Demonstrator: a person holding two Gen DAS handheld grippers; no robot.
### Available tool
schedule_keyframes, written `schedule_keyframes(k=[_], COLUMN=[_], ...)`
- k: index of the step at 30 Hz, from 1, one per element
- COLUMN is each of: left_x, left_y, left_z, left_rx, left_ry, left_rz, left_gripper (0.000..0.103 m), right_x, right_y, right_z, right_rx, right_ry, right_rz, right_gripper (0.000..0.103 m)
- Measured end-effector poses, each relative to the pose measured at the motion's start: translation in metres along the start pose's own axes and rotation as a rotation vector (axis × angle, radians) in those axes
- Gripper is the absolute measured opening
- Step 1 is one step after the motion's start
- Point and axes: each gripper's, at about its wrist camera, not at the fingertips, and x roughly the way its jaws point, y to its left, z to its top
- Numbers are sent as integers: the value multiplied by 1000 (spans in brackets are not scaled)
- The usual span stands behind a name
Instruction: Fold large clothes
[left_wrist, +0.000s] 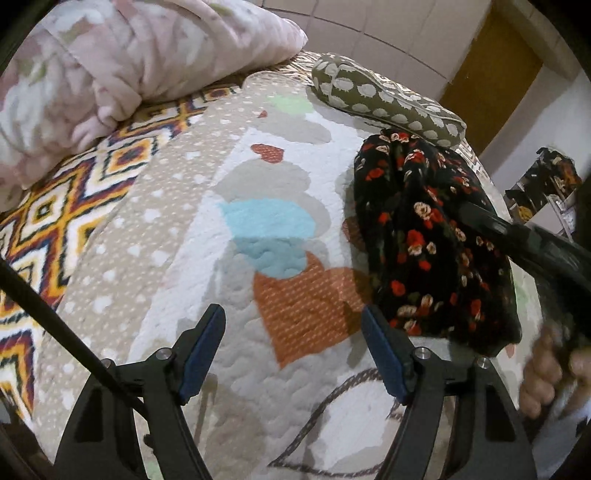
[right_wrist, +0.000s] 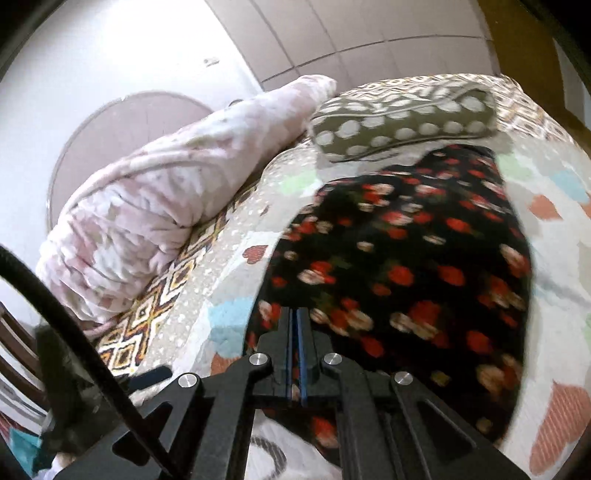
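Observation:
A black garment with red and cream flowers (left_wrist: 428, 240) lies folded into a thick bundle on the quilted bedspread (left_wrist: 258, 184). My left gripper (left_wrist: 293, 334) is open and empty, low over the quilt, just left of the garment's near corner. My right gripper (right_wrist: 295, 317) has its jaws pressed together over the garment (right_wrist: 406, 258); whether cloth is pinched between them does not show. The right gripper's black body (left_wrist: 517, 236) reaches over the garment from the right in the left wrist view.
A pink floral duvet (left_wrist: 129, 66) is bunched at the back left on a diamond-patterned blanket (left_wrist: 55, 221). An olive pillow with white dots (left_wrist: 388, 99) lies just behind the garment. A wall and a wooden door (left_wrist: 495, 66) stand beyond the bed.

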Motion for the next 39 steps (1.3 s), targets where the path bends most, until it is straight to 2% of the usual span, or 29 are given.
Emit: schedule_keyframes(k=[3,6,9,12,15,18,23,24,26,28,29,30,32,35,38,39], left_x=[-11,-23,-33,-37,-41,-48,-59,-59,-62,-66,-69,-72,-79,-94,-117,-125], left_y=[2,3,4,2,-5,-13,-19,-19,-21,-24,-25,-26,-26,-24,-23,-23], left_z=[-6,-10,-14,-17,-23,-30,-38,-39,-40,-42,-44,-44,-47,-52,-57,-59], left_rx=[21,34,49,70,87,123,158,155,150,152,153,153,151,134,86,69], left_ry=[-37,-74,-108,-124,-132,-146,-180,-181,-184,-198,-208,-224,-264,-371,-508,-552], left_rz=[27,54,88,128,144,171,208,204,198,205,212,223,249,302,342,347], left_gripper=[75,75,75,75,75,76,79,79,79,79,79,79,81,89,100,103], right_x=[41,76,55,23,19,29,-3,-12,-31,-38,-37,-33,-25,-43,-65,-75], right_y=[14,11,11,12,11,-3,-15,-14,-18,-32,-41,-51,-71,-73,-60,-55], right_z=[3,-5,-4,-10,-24,-48,-60,-57,-47,-37,-34,-33,-35,-41,-50,-55], right_rx=[-33,-35,3,-16,-47,-43,-6,-8,-10,16,28,35,80,124,84,54], right_ry=[67,159,102,42,76,128,91,64,-2,-30,-27,-12,31,-9,-36,-46], right_rz=[-48,-96,-55,-34,-34,-105,-66,-66,-106,-156,-184,-211,-240,-227,-262,-274], right_gripper=[1,2,4,4,5,5,5,6,22,35,37,35,21,23,35,36])
